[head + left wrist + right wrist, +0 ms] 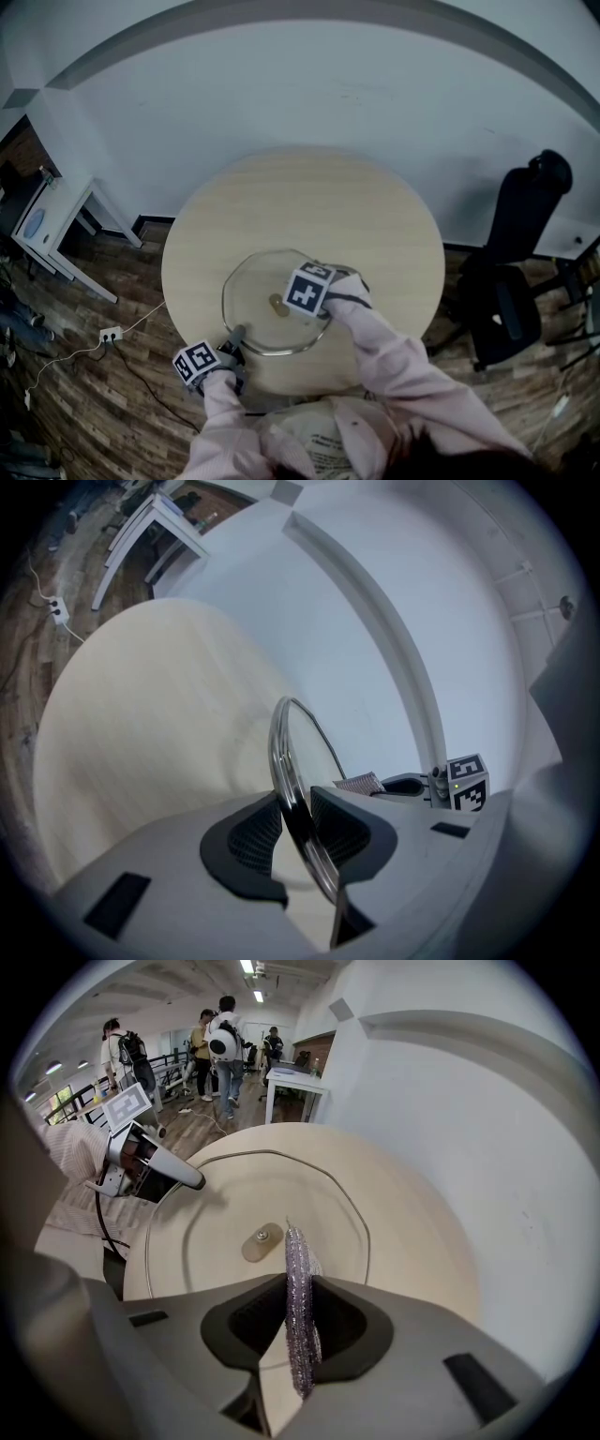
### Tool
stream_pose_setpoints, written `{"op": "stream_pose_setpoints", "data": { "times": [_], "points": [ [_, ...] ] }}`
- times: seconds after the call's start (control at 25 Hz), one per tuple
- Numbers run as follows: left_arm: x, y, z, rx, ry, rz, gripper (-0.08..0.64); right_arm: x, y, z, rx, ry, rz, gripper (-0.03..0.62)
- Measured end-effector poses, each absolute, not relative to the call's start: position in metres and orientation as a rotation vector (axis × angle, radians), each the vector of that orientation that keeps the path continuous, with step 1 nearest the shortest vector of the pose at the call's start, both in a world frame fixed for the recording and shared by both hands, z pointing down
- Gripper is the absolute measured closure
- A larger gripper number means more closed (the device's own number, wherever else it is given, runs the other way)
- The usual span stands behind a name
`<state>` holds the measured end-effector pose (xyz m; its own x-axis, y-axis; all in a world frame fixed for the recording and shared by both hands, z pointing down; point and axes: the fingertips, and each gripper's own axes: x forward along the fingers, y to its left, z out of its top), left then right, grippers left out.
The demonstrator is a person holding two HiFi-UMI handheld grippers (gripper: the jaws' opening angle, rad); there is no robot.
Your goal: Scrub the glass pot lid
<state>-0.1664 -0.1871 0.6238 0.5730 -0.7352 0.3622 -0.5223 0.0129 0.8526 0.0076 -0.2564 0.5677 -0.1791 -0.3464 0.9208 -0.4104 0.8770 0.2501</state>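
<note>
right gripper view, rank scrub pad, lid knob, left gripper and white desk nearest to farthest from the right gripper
1. scrub pad, between the jaws, centre
2. lid knob, just ahead, slightly left
3. left gripper, upper left, at the rim
4. white desk, far back

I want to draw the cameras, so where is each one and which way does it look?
Head view: on the person's head, looking steeply down at the round table and glass lid; both pink sleeves show.
Left gripper view: on the left gripper, looking along jaws clamped on the lid's rim, towards the wall.
Right gripper view: on the right gripper, looking down at the lid; its jaws pinch a scrubbing pad.
Shared: every view sees the lid; each gripper view sees the other gripper.
</note>
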Motion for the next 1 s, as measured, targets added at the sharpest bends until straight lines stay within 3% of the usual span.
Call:
{"op": "stream_pose_setpoints", "data": {
  "times": [1.0],
  "points": [
    [-0.168,-0.190,0.623,1.655,-1.064,-0.218,0.457,-0.001,-0.229,0.573,0.491,-1.741,-0.014,0.505]
  ]
}}
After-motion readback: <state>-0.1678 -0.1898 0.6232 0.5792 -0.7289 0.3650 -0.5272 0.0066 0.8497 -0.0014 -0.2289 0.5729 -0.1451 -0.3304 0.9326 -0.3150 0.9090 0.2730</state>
